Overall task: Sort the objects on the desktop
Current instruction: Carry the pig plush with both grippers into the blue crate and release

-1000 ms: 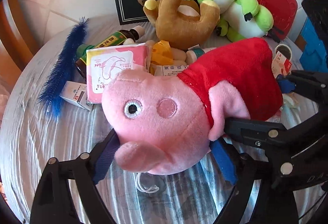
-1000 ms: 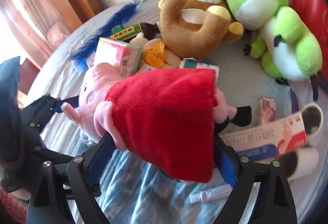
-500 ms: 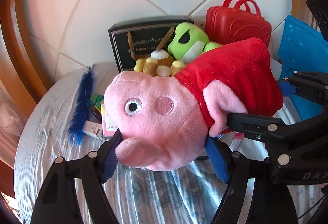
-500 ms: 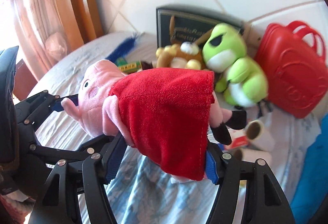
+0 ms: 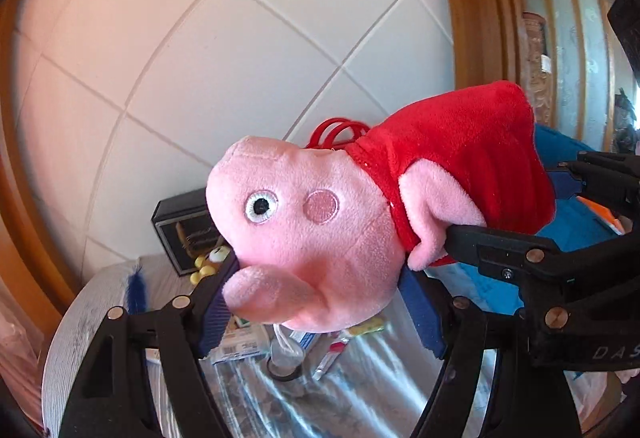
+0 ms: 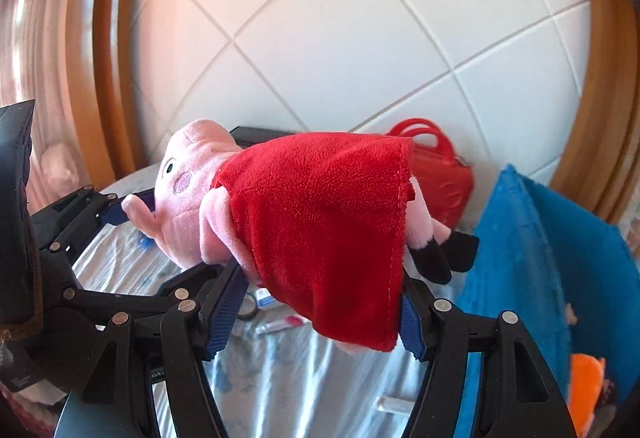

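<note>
A pink pig plush (image 5: 320, 238) in a red dress is held in the air between both grippers. My left gripper (image 5: 320, 310) is shut on its head. My right gripper (image 6: 316, 310) is shut on its red dress (image 6: 320, 222). The right gripper's black fingers (image 5: 520, 250) show at the right of the left wrist view, the left gripper's fingers (image 6: 96, 213) at the left of the right wrist view. The plush hangs well above the round table (image 5: 80, 338), lying sideways, feet (image 6: 444, 254) to the right.
Below lie small boxes and tubes (image 5: 240, 342). At the back stand a dark box (image 5: 180, 230), a red toy case (image 6: 444, 189) and a blue bin (image 6: 528, 262). A blue feather brush (image 5: 138, 288) lies left. A tiled wall is behind.
Both grippers have lifted the pig plush up from the table. The cluttered tabletop and other plush toys have dropped low in both views.
</note>
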Tool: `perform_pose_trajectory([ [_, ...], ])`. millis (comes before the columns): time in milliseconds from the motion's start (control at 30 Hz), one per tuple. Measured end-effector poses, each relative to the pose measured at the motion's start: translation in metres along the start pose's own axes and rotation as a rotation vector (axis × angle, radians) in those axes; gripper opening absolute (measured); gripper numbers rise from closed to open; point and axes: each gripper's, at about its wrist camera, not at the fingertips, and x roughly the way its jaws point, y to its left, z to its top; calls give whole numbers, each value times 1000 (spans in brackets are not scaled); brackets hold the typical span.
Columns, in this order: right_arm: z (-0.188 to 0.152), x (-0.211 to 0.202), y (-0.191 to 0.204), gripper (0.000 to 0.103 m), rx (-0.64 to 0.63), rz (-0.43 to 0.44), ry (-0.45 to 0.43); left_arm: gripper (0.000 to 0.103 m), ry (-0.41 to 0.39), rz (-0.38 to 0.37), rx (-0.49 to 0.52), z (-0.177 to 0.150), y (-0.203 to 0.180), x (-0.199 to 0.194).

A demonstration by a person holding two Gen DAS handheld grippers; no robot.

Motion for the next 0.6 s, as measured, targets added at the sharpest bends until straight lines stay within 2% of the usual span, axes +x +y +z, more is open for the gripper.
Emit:
perform_pose_trajectory([
  [267, -11, -104, -76, 66, 102, -224, -71, 75, -113, -197, 106, 62, -105, -25],
  [433, -25, -149, -131, 66, 166, -349, -73, 75, -129, -310, 159, 91, -174, -23],
  [600, -43, -177, -182, 66, 225, -421, -56, 75, -118, -382, 218, 111, -235, -11],
])
